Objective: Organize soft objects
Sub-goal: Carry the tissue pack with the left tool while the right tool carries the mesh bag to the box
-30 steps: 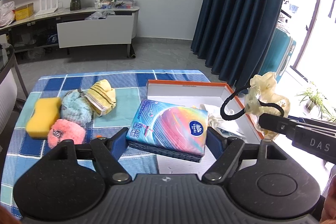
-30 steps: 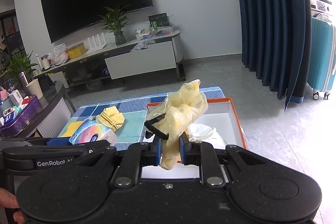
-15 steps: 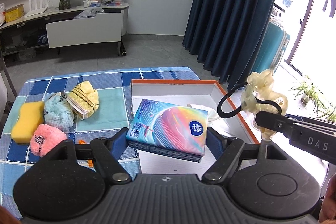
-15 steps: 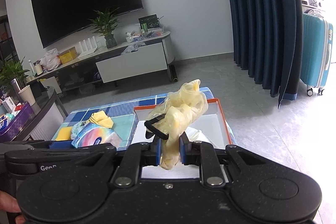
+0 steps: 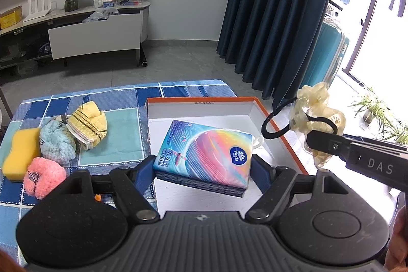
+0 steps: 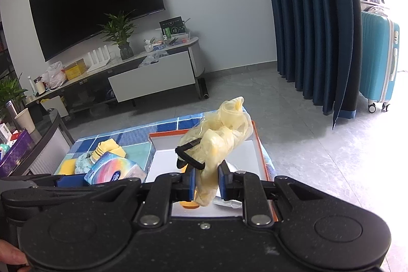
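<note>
**Both grippers carry soft items over an open box**

The left gripper (image 5: 202,167) is clamped on one tissue pack (image 5: 204,153), held level over the box (image 5: 201,101), probably so it can go down flat. The right gripper (image 6: 206,181) pinches one bundle of yellow gloves (image 6: 219,144), bound by a black hair tie (image 6: 190,157), hanging above the box's right side, likely waiting its turn. Something white already lies in the box, mostly hidden. Four soft items wait on the checked cloth (image 5: 119,124), left of the box: one sponge (image 5: 20,153), one pink puff (image 5: 43,177), one blue puff (image 5: 58,140), one yellow sock bundle (image 5: 88,125).
</note>
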